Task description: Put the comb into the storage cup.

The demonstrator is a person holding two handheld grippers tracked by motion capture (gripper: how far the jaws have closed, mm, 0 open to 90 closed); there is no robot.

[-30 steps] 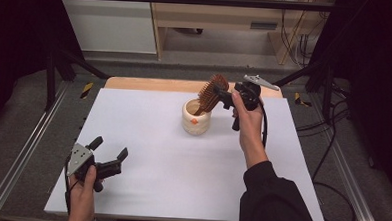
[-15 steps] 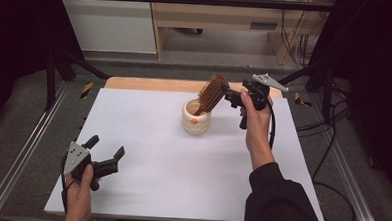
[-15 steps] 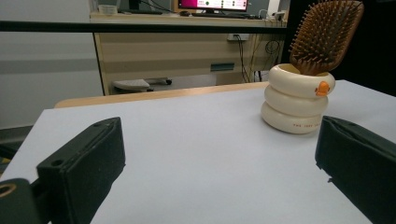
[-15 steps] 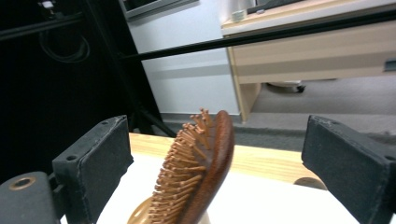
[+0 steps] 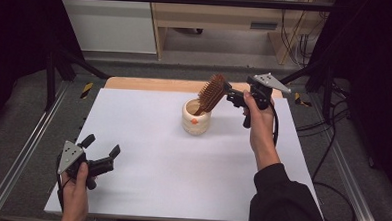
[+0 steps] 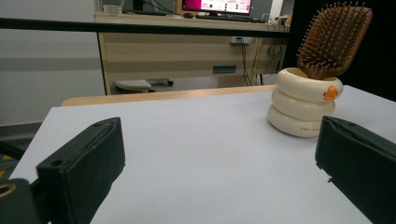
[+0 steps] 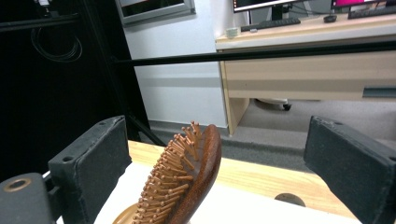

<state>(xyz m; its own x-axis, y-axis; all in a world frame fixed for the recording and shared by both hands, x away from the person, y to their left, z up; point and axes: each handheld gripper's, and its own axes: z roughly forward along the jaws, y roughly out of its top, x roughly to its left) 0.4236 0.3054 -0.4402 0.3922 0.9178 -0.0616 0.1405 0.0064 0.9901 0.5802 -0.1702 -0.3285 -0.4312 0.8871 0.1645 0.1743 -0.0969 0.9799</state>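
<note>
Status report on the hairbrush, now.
Right hand-held gripper open beside hairbrush, not gripping. Hairbrush stands tilted in cream cup. Left hand-held gripper open, idle near corner. Nothing in the way.

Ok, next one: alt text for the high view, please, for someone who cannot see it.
A wooden hairbrush stands handle-down in a cream ringed holder on a white table, its head leaning right. The right claw, open, is at the brush head. The left claw, open and apart from both, is held at the table's near left corner.
</note>
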